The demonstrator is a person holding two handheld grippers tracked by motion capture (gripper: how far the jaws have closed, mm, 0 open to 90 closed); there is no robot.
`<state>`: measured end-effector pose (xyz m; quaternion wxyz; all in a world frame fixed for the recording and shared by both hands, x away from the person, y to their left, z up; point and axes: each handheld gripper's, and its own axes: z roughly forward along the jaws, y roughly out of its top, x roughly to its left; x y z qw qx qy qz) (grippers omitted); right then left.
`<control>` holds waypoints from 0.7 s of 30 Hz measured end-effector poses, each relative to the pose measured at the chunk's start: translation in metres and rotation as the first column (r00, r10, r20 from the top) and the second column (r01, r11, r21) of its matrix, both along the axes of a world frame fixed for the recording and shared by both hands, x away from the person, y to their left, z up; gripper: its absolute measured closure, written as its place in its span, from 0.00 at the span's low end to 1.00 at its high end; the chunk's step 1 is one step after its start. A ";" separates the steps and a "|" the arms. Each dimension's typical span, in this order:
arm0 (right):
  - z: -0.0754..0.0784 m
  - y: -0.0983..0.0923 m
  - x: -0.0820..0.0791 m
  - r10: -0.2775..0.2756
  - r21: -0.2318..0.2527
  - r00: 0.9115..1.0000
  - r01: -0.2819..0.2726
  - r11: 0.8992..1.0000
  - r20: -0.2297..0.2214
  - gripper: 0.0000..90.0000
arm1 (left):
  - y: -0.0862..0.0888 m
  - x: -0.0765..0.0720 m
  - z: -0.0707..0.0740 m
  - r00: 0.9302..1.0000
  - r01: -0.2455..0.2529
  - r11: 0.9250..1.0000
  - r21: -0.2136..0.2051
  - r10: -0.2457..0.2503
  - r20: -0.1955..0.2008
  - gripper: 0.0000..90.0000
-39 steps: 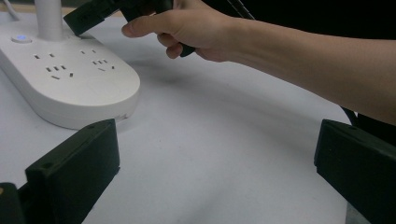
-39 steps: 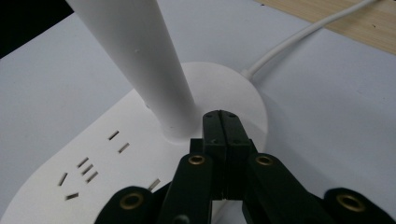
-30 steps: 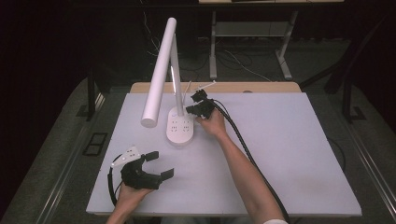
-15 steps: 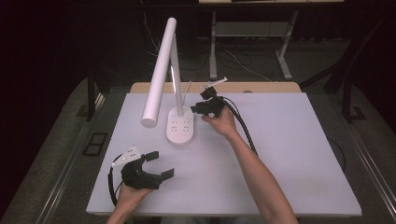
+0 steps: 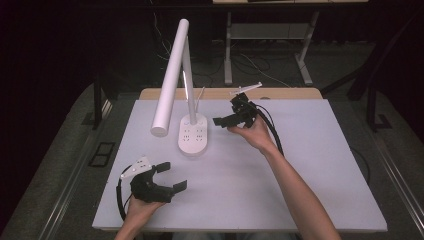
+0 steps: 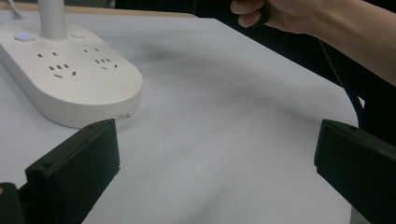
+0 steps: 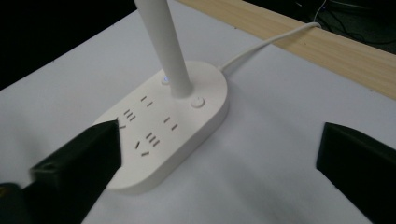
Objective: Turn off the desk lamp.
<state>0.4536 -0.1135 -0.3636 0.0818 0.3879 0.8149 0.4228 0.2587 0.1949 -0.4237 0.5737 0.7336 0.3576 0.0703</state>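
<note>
Right hand-held gripper (image 5: 226, 120) now farther right, clear of the lamp base (image 5: 193, 135).

a white surface (image 5: 300, 180) is carrying a white lamp base (image 5: 193, 136) with sockets set into its top. a bare wooden strip (image 5: 285, 93) is running along the surface's far edge, behind the lamp base. a white cord (image 7: 266, 44) is lying on the surface, leading from the lamp base's far end toward that strip. the left gripper (image 5: 170, 176) is sitting low at the near edge, well apart from the lamp base, though whether it is touching the surface is unclear.
</note>
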 end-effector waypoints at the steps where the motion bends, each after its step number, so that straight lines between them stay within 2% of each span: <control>1: 0.002 -0.003 -0.003 0.001 -0.006 1.000 -0.001 1.000 0.007 0.01 | 0.000 0.000 0.000 1.000 -0.001 1.000 -0.001 0.001 0.000 0.00; 4: 0.006 -0.014 -0.014 -0.008 0.017 1.000 0.008 1.000 0.023 0.01 | 0.000 0.000 0.000 1.000 -0.001 1.000 -0.001 0.001 -0.002 0.00; 5: 0.008 -0.017 -0.017 -0.014 0.030 1.000 0.013 0.999 0.016 0.01 | -0.001 0.000 0.000 1.000 -0.002 1.000 -0.002 0.002 -0.002 0.00; 6: 0.008 -0.022 -0.019 -0.002 0.034 1.000 0.001 0.999 0.031 0.01 | -0.001 0.000 0.000 1.000 -0.005 1.000 -0.008 0.005 -0.003 0.00; 8: 0.011 -0.028 -0.025 -0.004 0.044 0.999 0.003 0.999 0.032 0.01 | -0.001 0.000 0.000 1.000 -0.003 1.000 -0.003 0.003 -0.001 0.00; 21: 0.014 -0.070 -0.063 -0.005 0.054 0.999 0.002 0.999 0.045 0.01 | -0.003 -0.001 0.000 1.000 0.005 1.000 0.002 -0.005 -0.001 0.00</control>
